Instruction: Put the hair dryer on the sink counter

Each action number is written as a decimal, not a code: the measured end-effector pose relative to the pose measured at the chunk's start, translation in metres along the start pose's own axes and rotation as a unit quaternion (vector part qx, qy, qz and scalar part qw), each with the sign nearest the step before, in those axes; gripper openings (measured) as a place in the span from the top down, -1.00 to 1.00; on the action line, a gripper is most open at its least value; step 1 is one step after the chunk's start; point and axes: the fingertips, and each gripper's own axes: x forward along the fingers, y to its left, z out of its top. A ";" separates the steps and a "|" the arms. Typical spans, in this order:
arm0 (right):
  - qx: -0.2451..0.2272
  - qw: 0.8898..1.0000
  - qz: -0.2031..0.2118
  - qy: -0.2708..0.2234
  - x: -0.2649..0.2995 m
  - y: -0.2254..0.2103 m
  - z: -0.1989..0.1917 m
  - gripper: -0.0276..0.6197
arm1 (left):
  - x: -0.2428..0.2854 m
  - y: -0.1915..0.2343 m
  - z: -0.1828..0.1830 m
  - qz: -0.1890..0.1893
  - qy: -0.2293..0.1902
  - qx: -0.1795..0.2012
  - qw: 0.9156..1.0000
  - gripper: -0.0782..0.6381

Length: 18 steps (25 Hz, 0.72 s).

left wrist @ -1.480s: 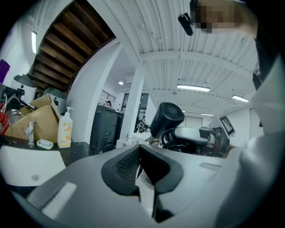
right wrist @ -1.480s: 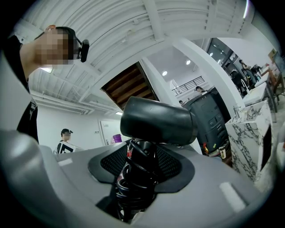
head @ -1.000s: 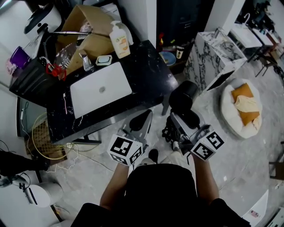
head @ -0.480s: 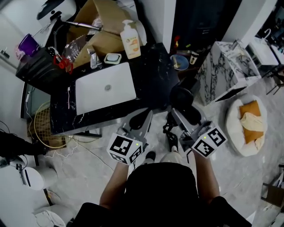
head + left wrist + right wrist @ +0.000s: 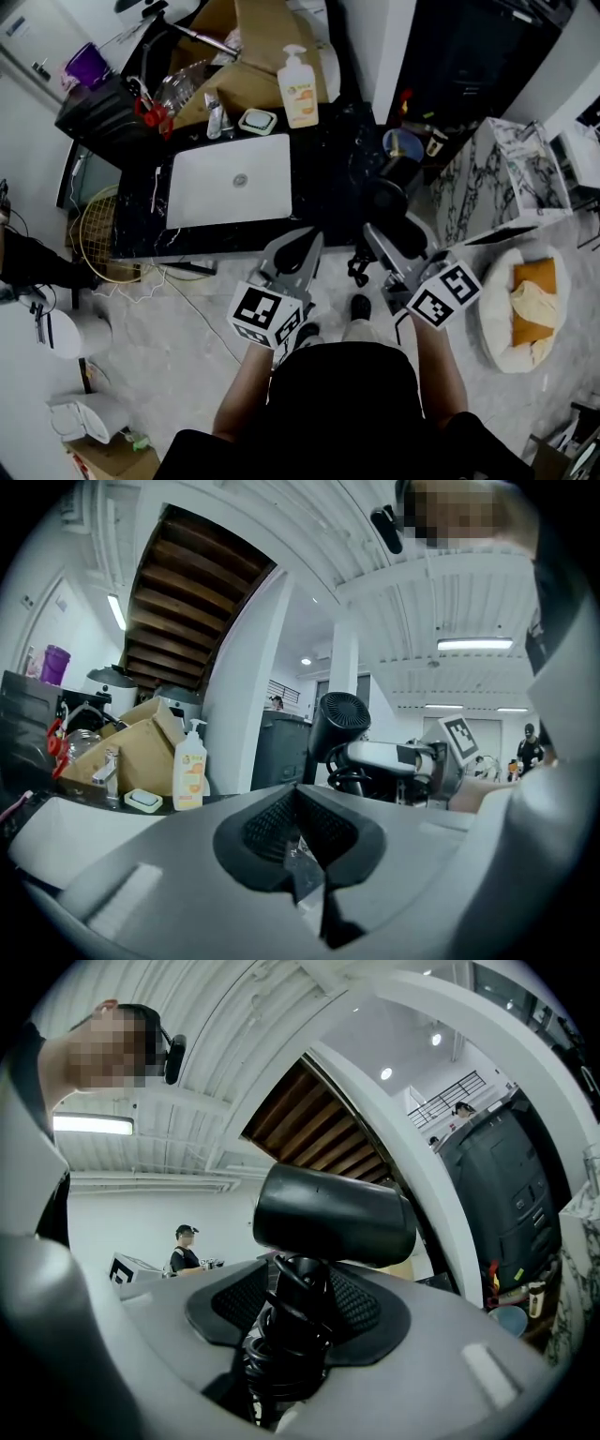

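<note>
The black hair dryer (image 5: 386, 201) stands upright in my right gripper (image 5: 382, 236), just off the right front corner of the black sink counter (image 5: 323, 164). In the right gripper view the jaws are shut on the hair dryer (image 5: 333, 1213) at its handle, where the cord is wound. My left gripper (image 5: 302, 242) hovers at the counter's front edge, below the white basin (image 5: 230, 178). In the left gripper view my left gripper (image 5: 298, 808) is shut with nothing in it, and the hair dryer (image 5: 337, 719) shows to its right.
A soap bottle (image 5: 300, 89), a soap dish (image 5: 257, 121) and a cardboard box (image 5: 248, 52) stand at the counter's back. A wire basket (image 5: 94, 234) sits left of the counter. A marble cabinet (image 5: 506, 178) and a pet bed (image 5: 525, 305) are on the right.
The counter has shifted right and down in the head view, closer to both grippers. The hair dryer stays held in the right gripper; the left stays shut.
</note>
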 end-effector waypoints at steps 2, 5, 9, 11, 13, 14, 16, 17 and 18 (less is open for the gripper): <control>-0.002 1.000 0.014 0.009 0.005 -0.007 0.001 0.28 | 0.003 0.002 -0.001 0.019 -0.002 -0.003 1.000 0.79; -0.006 0.999 0.035 0.022 0.013 -0.017 0.001 0.28 | 0.007 0.004 -0.003 0.045 -0.002 -0.007 0.999 0.79; -0.015 0.997 0.057 0.042 0.025 -0.029 -0.003 0.28 | 0.014 0.006 -0.004 0.074 -0.005 -0.008 0.997 0.79; -0.019 0.996 0.069 0.055 0.031 -0.034 -0.008 0.28 | 0.016 0.007 -0.006 0.089 -0.004 -0.010 0.996 0.79; -0.020 0.994 0.079 0.066 0.037 -0.040 -0.012 0.28 | 0.019 0.008 -0.008 0.103 -0.003 -0.012 0.995 0.79; -0.020 0.994 0.083 0.071 0.040 -0.043 -0.014 0.28 | 0.021 0.009 -0.008 0.109 -0.003 -0.012 0.994 0.79; -0.022 0.992 0.089 0.082 0.046 -0.050 -0.018 0.28 | 0.023 0.010 -0.009 0.122 -0.003 -0.015 0.992 0.79; -0.023 0.992 0.091 0.088 0.049 -0.054 -0.021 0.28 | 0.024 0.011 -0.010 0.129 -0.002 -0.017 0.991 0.79; -0.023 0.991 0.094 0.093 0.051 -0.057 -0.024 0.28 | 0.025 0.012 -0.011 0.136 -0.002 -0.019 0.990 0.79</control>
